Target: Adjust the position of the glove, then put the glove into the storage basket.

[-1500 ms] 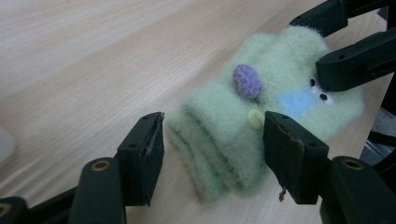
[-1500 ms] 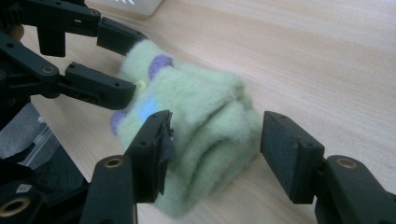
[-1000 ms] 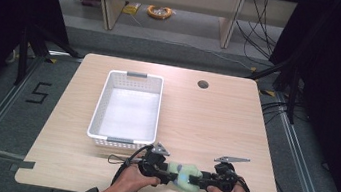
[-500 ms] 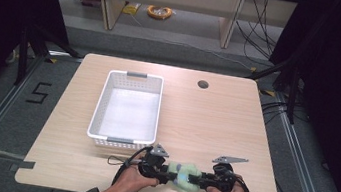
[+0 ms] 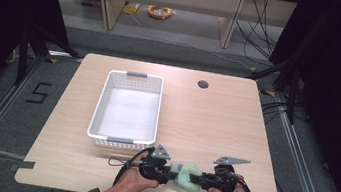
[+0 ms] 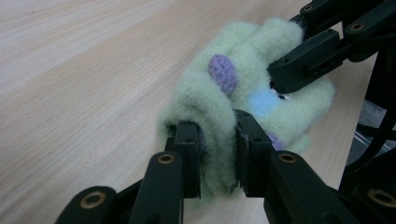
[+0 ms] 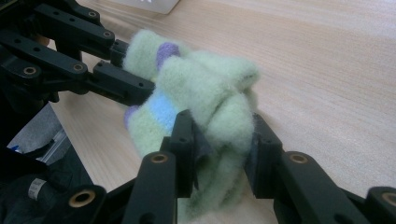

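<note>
meanwhile, compared with a second earlier, the two hands had drawn slightly nearer the table's (image 5: pixel 235 120) front edge, the fuzzy green sock (image 5: pixel 186 177) still bunched between them; it looked like folding or rolling was under way, not yet the drop. left gripper (image 6: pixel 215 154) had its jaws pinched shut on a fold of the sock; right gripper (image 7: pixel 219 154) was clamped on another fold. sock was just in front of the basket (image 5: pixel 100 111), held near the tabletop. count: one sock, one white basket, two grippers.
</note>
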{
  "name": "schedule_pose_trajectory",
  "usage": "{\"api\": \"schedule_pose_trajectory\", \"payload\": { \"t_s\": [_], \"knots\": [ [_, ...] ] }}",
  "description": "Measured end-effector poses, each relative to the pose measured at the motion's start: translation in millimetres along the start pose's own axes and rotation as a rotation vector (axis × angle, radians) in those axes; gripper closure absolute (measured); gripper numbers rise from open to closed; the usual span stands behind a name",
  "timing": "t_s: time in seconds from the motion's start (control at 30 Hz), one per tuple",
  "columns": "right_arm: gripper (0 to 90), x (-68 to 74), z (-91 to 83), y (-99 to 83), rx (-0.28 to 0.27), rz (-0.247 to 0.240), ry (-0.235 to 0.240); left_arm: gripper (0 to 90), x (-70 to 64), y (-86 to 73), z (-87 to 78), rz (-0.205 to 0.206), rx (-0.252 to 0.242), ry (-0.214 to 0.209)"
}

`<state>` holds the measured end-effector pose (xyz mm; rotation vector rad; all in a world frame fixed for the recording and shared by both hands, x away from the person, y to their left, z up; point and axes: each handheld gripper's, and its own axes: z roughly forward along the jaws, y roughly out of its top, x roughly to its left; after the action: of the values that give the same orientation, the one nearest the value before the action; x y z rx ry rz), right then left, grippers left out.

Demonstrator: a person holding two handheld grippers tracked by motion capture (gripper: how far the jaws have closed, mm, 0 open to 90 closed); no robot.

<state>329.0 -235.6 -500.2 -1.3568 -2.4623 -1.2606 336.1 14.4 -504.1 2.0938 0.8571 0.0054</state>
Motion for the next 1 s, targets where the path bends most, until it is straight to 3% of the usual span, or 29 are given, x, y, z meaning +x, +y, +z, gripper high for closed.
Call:
{"api": "schedule_pose_trajectory", "payload": {
  "t_s": [0.07,0.27,0.33,0.4,0.5,0.57,0.63,0.83,0.87,0.97,1.0],
  "knots": [
    [69.0,2.4,-0.5,-0.2,0.005,0.019,0.001,73.3,0.0,0.1,-0.7,0.004,0.005,-0.001],
    [69.9,4.3,-0.8,0.6,-0.012,-0.009,-0.007,73.4,0.8,-0.2,-2.8,0.01,0.002,-0.002],
    [70.1,6.3,-1.8,0.8,-0.001,0.013,0.001,73.4,1.5,0.2,-3.3,0.015,0.004,-0.001],
    [70.7,6.2,-2.5,1.2,-0.007,0.001,-0.011,73.4,0.1,0.0,-3.2,0.002,-0.004,-0.004],
    [72.0,7.1,-2.7,2.0,-0.017,0.014,0.015,73.4,0.3,0.5,-5.1,0.011,-0.002,-0.004],
    [72.9,5.9,-3.6,3.6,-0.016,-0.025,-0.009,73.4,0.0,0.7,-6.5,0.003,-0.009,-0.003],
    [74.2,7.9,-3.4,4.4,-0.018,-0.021,0.011,73.4,0.3,0.4,-8.3,0.005,-0.013,-0.001],
    [76.6,11.9,-5.5,6.6,-0.011,-0.018,0.005,73.4,-1.5,1.4,-12.3,0.008,-0.024,0.002],
    [76.9,12.5,-4.9,7.1,-0.023,-0.007,0.027,73.5,-0.8,2.3,-13.3,0.014,-0.025,0.001],
    [77.4,11.4,-7.1,9.5,-0.035,-0.041,0.016,73.4,-0.3,4.4,-15.1,-0.001,-0.036,-0.001],
    [77.5,13.4,-7.6,9.5,-0.032,-0.013,0.036,73.4,-0.3,4.5,-15.3,-0.001,-0.036,-0.002]
  ]
}}
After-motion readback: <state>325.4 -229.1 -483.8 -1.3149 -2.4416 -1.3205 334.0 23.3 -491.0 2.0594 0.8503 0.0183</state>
